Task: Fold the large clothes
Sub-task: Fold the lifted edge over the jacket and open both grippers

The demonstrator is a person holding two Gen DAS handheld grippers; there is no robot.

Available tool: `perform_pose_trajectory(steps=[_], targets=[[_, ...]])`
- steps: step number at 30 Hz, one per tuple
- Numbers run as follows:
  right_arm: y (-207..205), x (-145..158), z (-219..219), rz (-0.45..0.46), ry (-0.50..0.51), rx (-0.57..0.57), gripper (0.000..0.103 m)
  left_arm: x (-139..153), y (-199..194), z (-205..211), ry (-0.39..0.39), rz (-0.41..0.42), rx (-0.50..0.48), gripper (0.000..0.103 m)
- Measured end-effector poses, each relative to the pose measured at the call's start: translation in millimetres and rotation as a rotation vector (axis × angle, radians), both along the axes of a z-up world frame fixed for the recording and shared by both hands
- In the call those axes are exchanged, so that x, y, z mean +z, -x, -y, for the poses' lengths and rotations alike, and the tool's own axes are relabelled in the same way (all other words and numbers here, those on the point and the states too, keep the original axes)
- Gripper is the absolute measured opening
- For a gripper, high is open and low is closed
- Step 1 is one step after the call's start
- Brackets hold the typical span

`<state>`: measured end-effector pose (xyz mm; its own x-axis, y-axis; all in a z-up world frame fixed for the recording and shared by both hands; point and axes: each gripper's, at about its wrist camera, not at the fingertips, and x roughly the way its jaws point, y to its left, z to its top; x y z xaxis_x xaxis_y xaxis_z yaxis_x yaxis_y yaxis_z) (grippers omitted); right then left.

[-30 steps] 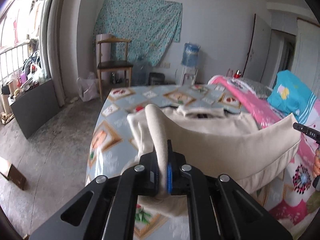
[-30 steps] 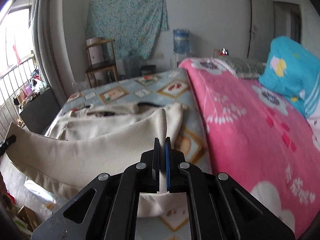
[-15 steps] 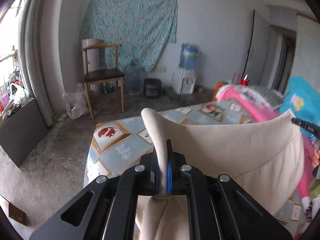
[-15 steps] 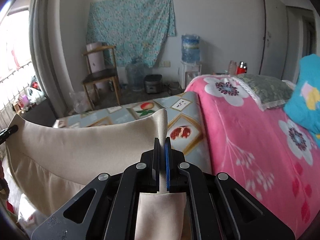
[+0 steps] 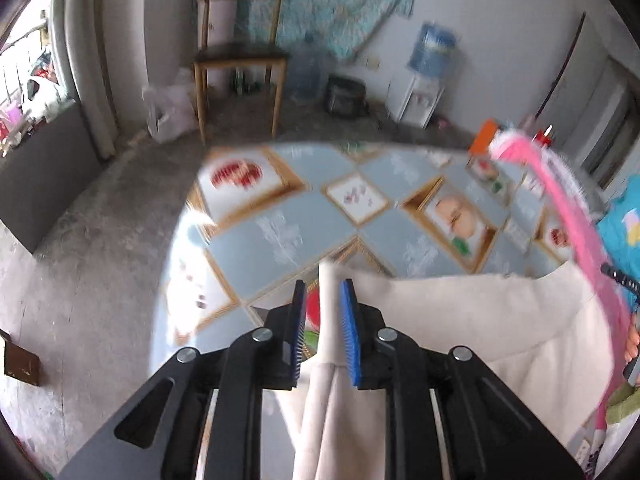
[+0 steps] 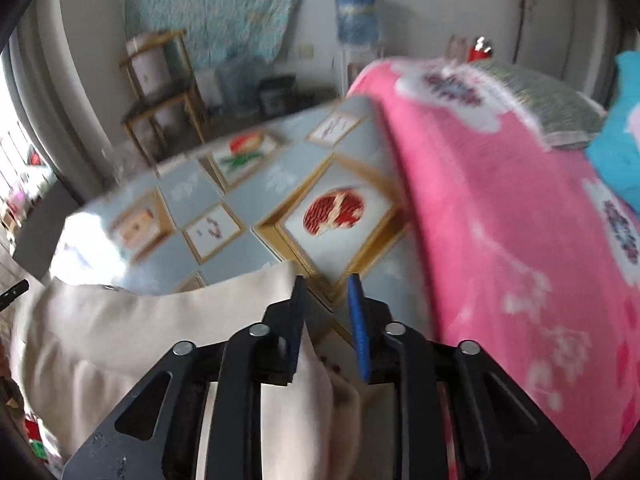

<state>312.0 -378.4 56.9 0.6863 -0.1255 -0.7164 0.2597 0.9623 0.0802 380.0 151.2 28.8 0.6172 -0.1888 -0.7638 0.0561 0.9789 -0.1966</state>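
Observation:
A large cream garment (image 5: 480,320) lies doubled over on the bed's patterned blue sheet (image 5: 280,232), its folded edge stretched between my two grippers. My left gripper (image 5: 323,292) hangs over the garment's left corner with its jaws opening; a ridge of cloth still stands between the blue pads, which no longer pinch it. In the right wrist view the cream garment (image 6: 140,332) runs off to the left. My right gripper (image 6: 326,288) also has its jaws opening, the cloth corner slipping down beside the left pad, with sheet (image 6: 240,248) showing through the gap.
A pink flowered blanket (image 6: 500,220) covers the bed's right side, with a turquoise pillow (image 6: 624,132) beyond. On the grey floor past the bed's end stand a wooden chair (image 5: 240,56), a water dispenser (image 5: 424,68) and a plastic bag (image 5: 168,112).
Both grippers carried the garment's edge forward over itself and sank toward the sheet. Their jaws, shut on the cloth before, have now parted and the cloth is slack.

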Motion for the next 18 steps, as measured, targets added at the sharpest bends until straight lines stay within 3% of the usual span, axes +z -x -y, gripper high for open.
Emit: perform_pose_trajectory(steps=[4,6,9,12,14,16,18], targets=[[67.1,25.6,-16.5,0.072,-0.009,0.077,0.03,22.4,53.2,0.8,0.08,0.051,-0.076,0.017],[90.9,19.7,-32.0,0.059,-0.02,0.143,0.03,14.3,77.8,9.0,0.104,0.025,-0.116,0.017],[125.7,-10.9,-57.1,-0.004,-0.047,0.222,0.03,-17.4,105.7,19.8,0.071,-0.039,-0.127,0.017],[134.4,-59.1,-60.9,-0.108,-0.095,0.204,0.028,-62.5,113.0,14.6,0.044,-0.134,-0.06,0.017],[133.4,-84.7,-49.5,-0.124,-0.161,0.165,0.028,-71.3,118.8,5.9,0.078,-0.125,-0.024,0.017],[135.8,-78.1,-42.7,-0.116,-0.22,0.125,0.025,-64.0,125.0,2.1,0.074,-0.115,-0.004,0.017],[141.9,-63.6,-48.3,-0.098,-0.196,0.102,0.025,-49.9,137.4,0.2,0.081,-0.068,0.008,0.017]])
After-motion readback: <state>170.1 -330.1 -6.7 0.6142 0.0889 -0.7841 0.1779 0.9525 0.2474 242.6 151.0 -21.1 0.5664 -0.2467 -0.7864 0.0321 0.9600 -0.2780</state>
